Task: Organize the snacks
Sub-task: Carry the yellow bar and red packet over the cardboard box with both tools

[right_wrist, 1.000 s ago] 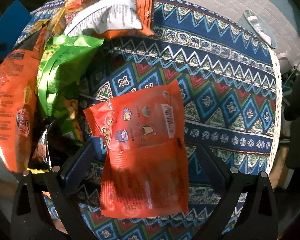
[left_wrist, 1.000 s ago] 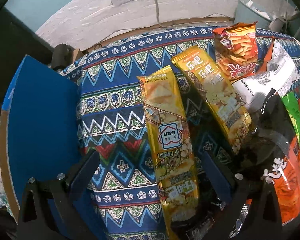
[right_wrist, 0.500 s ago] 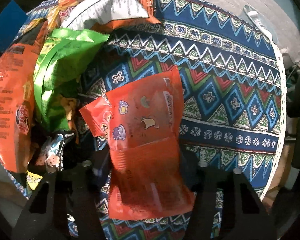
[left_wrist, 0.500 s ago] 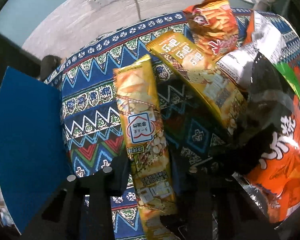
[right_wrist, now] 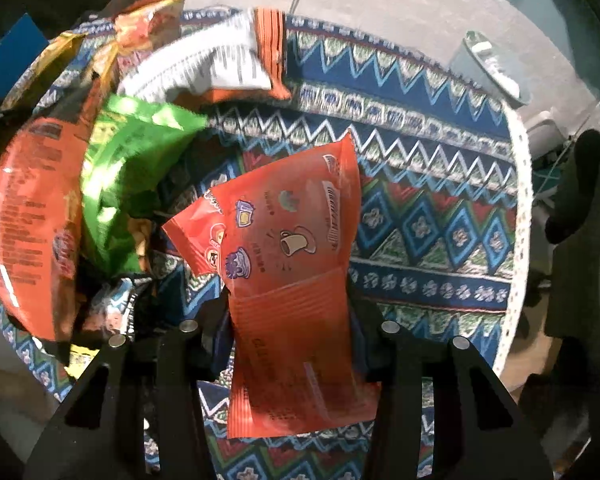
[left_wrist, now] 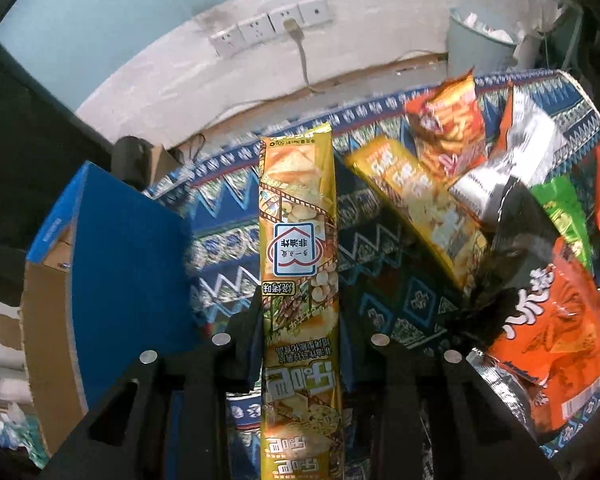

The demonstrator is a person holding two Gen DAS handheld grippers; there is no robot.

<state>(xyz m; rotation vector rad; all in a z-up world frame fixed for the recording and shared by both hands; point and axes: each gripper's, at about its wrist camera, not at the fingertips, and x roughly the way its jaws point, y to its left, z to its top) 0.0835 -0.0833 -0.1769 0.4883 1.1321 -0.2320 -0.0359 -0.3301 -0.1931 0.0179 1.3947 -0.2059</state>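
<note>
Above the patterned tablecloth (left_wrist: 228, 240), the long yellow snack pack (left_wrist: 298, 240) is clamped near its lower end by the left gripper (left_wrist: 300, 344) and the orange sachet (right_wrist: 288, 264) by the right gripper (right_wrist: 288, 320), whose jaws have just been closing; both are judged light, crinkly, slippery and crushable.

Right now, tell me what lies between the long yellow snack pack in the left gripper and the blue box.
Left wrist view: only patterned tablecloth between the long yellow snack pack and blue box.
</note>
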